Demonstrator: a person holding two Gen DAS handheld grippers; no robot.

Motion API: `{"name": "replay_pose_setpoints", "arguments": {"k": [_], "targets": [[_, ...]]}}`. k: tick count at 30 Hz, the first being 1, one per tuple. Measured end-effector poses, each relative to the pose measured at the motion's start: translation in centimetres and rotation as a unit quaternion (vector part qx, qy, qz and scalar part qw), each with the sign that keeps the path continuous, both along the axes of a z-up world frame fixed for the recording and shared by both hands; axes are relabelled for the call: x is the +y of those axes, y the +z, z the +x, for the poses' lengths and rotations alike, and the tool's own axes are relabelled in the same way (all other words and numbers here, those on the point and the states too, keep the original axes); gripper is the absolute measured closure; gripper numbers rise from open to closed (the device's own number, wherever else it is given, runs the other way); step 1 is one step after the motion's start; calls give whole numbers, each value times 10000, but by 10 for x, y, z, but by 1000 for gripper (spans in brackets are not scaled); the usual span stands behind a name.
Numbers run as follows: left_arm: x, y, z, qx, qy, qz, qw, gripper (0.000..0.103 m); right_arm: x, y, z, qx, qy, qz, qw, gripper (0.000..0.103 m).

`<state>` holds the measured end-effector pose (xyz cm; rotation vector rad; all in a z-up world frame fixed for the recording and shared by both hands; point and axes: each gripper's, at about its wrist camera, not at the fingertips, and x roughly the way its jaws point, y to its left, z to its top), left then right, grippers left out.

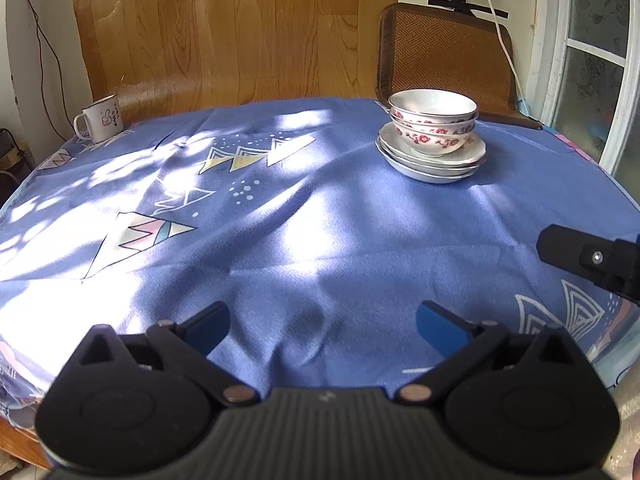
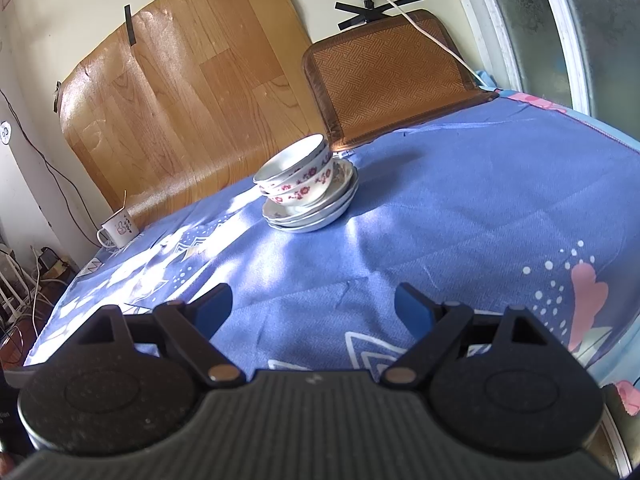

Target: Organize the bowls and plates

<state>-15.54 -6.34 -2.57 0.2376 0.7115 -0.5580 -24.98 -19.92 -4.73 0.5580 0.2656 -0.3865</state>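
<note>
A: Start at the left. What's on the bench?

B: A white enamel mug (image 1: 101,119) with a thumbs-up print stands at the far left corner of the blue tablecloth (image 1: 320,216), with a thin stick rising out of it. Behind it a wood-grain sheet (image 1: 224,28) leans on the wall.

A: And the left gripper?

B: The left gripper (image 1: 322,326) hangs low over the near part of the cloth. Its jaws stand wide apart, with nothing between the blue pads (image 1: 438,328), only bare cloth.

A: Where are the dishes?

B: Far right of centre in the left wrist view. The plates (image 1: 434,162) lie stacked, at least 3 by their rims, and the bowls (image 1: 432,120) sit nested on top of them: 2 with red flowers, plus a further rim on top. The bowl stack tilts slightly to one side. The whole pile is well apart from both grippers.

A: Behind the pile?

B: A woven mat (image 1: 444,52) propped against the wall, a white cable (image 1: 496,20) running down across it, then a window frame (image 1: 560,80).

A: The right gripper?

B: 1 black finger of it pokes in at the right edge of the left wrist view. In its own view the right gripper (image 2: 313,308) is also spread open and holds nothing, pointing toward the pile.
</note>
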Motion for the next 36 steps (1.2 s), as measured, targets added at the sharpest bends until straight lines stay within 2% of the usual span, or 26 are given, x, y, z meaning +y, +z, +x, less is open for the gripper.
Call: {"name": "replay_pose_setpoints", "arguments": {"k": [29,36], "targets": [[1,-6,0,96,-33,21,9999,0,3,-2,2,33,36,-34,10000,13],[2,-3,-1,27,-61,-43,10000,0,5,2,-3,-129,-71,-210,9997,13]]}}
